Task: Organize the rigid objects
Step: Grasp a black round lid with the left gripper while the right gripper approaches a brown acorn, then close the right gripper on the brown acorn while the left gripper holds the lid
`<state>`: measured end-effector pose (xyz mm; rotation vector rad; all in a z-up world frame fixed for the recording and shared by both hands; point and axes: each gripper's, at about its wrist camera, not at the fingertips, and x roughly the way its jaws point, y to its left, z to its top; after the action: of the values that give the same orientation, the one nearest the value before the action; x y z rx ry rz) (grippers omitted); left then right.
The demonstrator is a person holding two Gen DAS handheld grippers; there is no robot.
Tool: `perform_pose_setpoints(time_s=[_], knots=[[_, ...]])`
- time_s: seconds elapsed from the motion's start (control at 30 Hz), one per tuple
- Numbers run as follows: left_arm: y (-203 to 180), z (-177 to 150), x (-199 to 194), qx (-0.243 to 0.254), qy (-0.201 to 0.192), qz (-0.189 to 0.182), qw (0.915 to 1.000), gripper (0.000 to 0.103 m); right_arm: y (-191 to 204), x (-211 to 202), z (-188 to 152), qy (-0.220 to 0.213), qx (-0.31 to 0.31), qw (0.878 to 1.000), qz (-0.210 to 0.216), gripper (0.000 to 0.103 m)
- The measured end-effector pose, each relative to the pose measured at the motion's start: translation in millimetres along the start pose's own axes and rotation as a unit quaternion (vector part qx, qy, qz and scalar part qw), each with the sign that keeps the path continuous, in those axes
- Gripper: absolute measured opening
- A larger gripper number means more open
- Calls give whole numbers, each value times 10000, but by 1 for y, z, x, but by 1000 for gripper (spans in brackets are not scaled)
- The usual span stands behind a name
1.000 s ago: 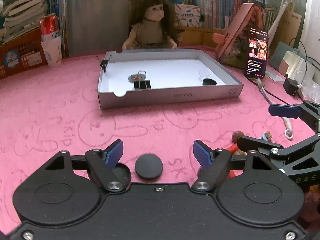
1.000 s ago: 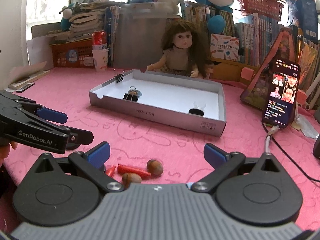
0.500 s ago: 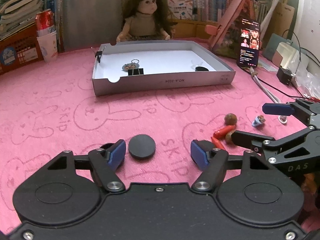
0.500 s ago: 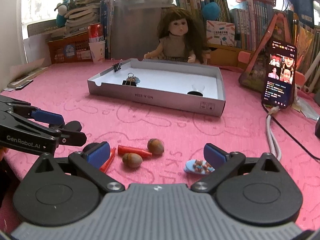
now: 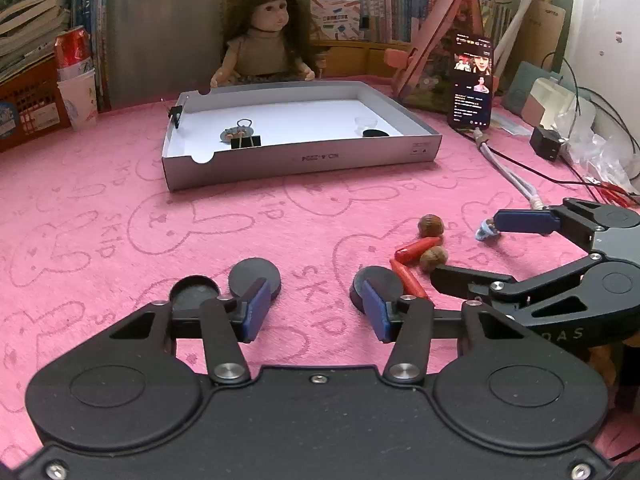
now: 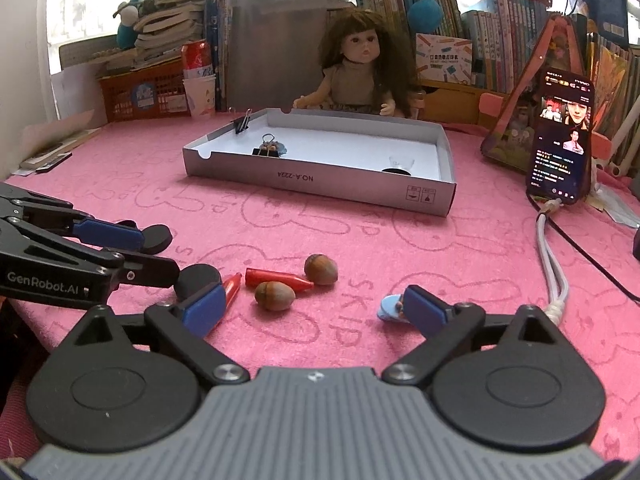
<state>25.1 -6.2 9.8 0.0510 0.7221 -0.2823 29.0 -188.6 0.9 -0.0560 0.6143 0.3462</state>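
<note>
While discs [image 5: 254,276] flank left tongs [image 5: 314,308] — doll [image 6: 362,76] behind box [image 6: 316,181].

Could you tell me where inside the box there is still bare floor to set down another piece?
The box has a wide bare stretch mid-floor, between the binder clip near its left front and the black disc at the right. The back half toward the doll is bare too. The left front corner is crowded.

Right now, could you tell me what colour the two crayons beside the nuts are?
Both crayons are red; the right wrist view shows them best.
</note>
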Motion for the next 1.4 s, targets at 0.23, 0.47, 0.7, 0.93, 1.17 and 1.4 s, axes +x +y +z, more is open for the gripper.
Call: perform_pose_setpoints(time_s=[0.23, 0.47, 0.7, 0.93, 1.17, 1.4], knots=[[-1, -1, -3, 12, -24, -9, 10000, 46, 0, -3, -1, -51, 33, 10000, 52, 91], [0, -3, -3, -15, 41, -31, 10000, 38, 2, -2, -2, -28, 5, 10000, 19, 87], [-8, -5, -3, 109, 4, -151, 9998, 37, 3, -3, -2, -100, 16, 9999, -55, 73], [-25, -4, 6, 341, -50, -266, 9991, 35, 3, -2, -1, -55, 23, 10000, -20, 64], [-28, -4, 13, 293, -61, -307, 9991, 29, -3, 1, -3, -2, 208, 9998, 9, 57], [-24, -3, 13, 271, -90, -90, 9996, 28, -2, 2, -3, -34, 204, 9998, 64, 57]])
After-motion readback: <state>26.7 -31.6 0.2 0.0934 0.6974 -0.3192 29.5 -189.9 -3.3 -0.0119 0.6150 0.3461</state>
